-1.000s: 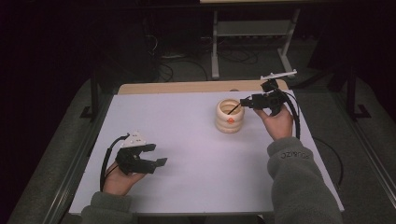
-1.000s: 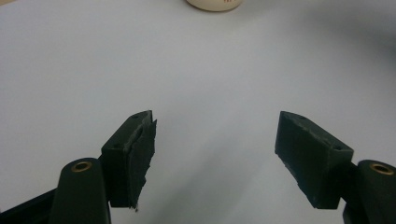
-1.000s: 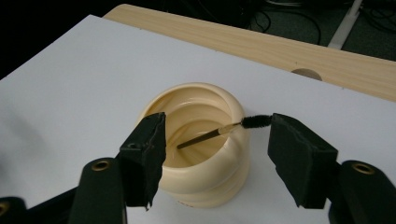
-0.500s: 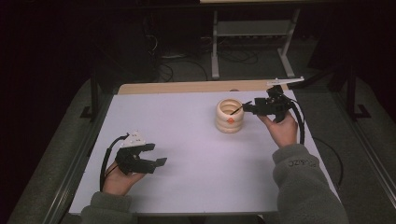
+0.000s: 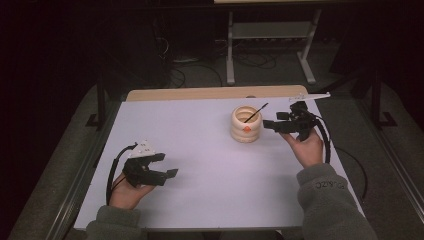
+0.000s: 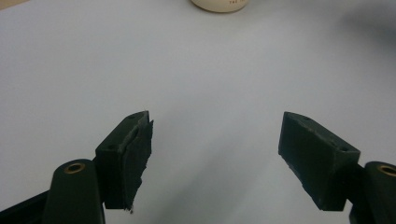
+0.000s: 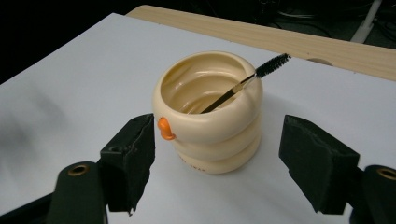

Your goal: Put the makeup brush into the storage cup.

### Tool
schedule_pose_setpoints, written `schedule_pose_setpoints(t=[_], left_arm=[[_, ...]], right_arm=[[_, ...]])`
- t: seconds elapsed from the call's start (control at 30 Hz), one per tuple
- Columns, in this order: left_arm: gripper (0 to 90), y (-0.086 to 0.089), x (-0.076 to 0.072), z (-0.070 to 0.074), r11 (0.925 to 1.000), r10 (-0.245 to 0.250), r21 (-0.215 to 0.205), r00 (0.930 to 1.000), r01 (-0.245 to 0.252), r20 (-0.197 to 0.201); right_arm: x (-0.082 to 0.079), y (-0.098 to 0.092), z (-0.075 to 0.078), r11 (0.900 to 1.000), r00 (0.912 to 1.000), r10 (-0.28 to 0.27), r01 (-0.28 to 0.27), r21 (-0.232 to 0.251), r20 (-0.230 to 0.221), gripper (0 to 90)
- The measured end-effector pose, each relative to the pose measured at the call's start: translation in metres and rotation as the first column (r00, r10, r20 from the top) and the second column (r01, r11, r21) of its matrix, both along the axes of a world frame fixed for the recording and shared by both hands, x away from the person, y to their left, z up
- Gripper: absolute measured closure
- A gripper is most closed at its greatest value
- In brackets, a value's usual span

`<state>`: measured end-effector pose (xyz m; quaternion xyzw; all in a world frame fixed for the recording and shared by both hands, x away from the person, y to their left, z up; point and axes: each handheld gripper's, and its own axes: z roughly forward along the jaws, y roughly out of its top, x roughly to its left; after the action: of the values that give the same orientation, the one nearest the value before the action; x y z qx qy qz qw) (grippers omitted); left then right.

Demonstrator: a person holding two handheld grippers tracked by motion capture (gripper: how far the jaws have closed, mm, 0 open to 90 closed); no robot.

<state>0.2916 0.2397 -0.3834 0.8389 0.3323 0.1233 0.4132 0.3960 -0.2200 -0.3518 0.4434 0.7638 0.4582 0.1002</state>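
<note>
Cream ribbed cup (image 7: 208, 116) is seen standing upright on the white table (image 5: 210, 150), toward its far right, with a thin bristle-tipped brush (image 7: 243, 84) leaned inside against the rim. It is judged light, rigid and smooth, best clasped across the ribbed sides; the brush, slender and easily tipped, would be pinched at its upper stem. Both the right gripper (image 7: 217, 161), just short of the cup, and the left gripper (image 6: 215, 154), well apart over bare table near the front edge, are held with jaws spread and empty
</note>
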Motion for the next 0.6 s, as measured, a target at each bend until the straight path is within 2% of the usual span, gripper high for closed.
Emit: schedule_pose_setpoints(t=[0.1, 0.3, 0.37, 0.6], left_arm=[[24.8, 0.002, 0.0, 0.001, 1.0, 0.0, 0.01, 1.0, 0.0, 0.001], [23.9, 0.003, 0.0, 0.001, 0.9999, 0.009, -0.005, 0.9999, -0.009, 0.011], [23.4, 0.003, 0.0, 0.001, 0.9999, 0.01, -0.003, 0.9999, -0.01, 0.012], [22.7, 0.005, -0.001, 0.002, 0.9999, 0.01, -0.006, 0.9998, -0.01, 0.016]], right_arm=[[-0.004, 0.0, 0.0, 1.0, 1.0, 0.004, -0.004, -0.004, 0.004, 25.0], [-0.014, 0.003, -0.003, 0.999, 0.9991, 0.032, -0.031, -0.014, 0.029, 24.2], [-0.016, 0.004, -0.005, 0.999, 0.9993, 0.034, -0.034, -0.015, 0.016, 23.5], [-0.023, 0.008, -0.01, 0.998, 0.9979, 0.056, -0.055, -0.014, 0.034, 22.3]])
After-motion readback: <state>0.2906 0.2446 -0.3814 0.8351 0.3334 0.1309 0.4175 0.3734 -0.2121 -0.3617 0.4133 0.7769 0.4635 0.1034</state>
